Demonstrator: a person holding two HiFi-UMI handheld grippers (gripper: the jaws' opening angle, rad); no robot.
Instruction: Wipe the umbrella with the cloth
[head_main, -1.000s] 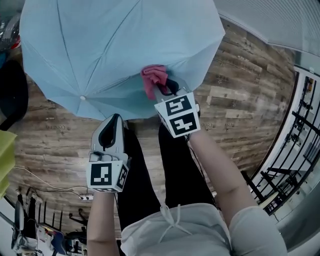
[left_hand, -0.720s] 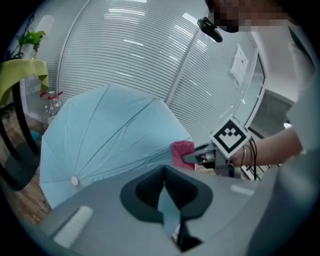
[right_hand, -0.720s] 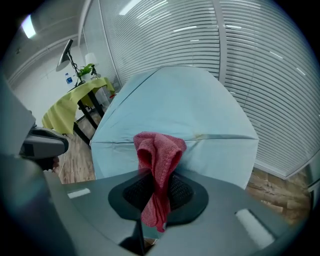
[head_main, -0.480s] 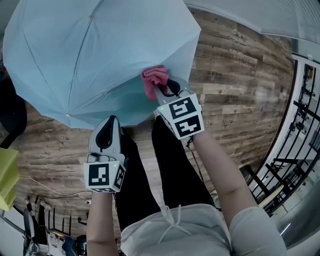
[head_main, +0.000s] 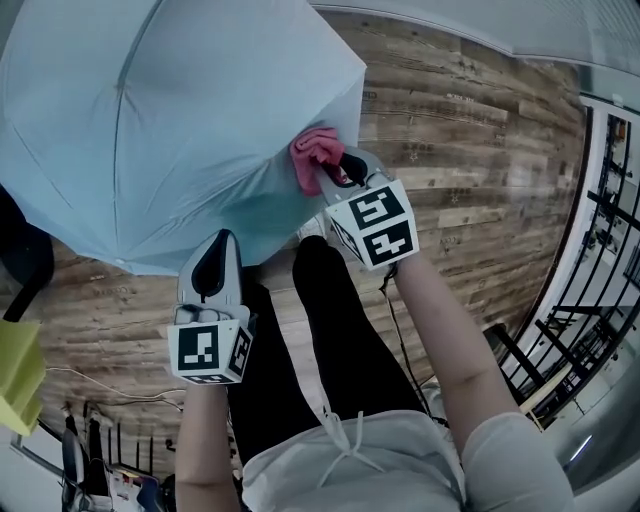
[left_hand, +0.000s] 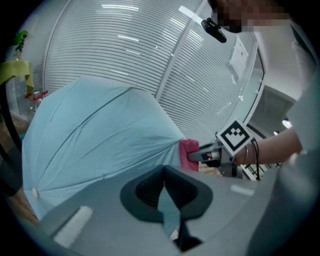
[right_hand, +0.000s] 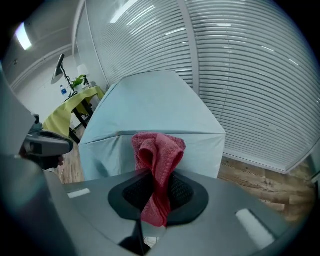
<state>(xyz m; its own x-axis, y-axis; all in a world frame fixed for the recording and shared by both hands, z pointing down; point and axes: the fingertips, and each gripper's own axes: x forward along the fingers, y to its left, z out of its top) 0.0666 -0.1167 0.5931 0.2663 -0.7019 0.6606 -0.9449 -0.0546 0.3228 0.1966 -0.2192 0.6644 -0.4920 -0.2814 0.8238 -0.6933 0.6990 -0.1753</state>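
The umbrella (head_main: 150, 120) is open, its pale blue canopy with thin rib seams filling the upper left of the head view above the wooden floor (head_main: 470, 130). The cloth (head_main: 315, 155) is a crumpled pink-red towel pressed against the canopy's right edge, just above the frame's centre. The right claw (head_main: 335, 175) is clamped on the cloth (right_hand: 157, 155), which bunches up above the pads and hangs down between them, with the umbrella (right_hand: 150, 105) right behind it. The right forearm reaches up from the lower right. The left claw (head_main: 215, 265) points up at the canopy's lower rim, its jaws closed on a sliver of blue fabric (left_hand: 167, 215). The left forearm rises from the bottom edge.
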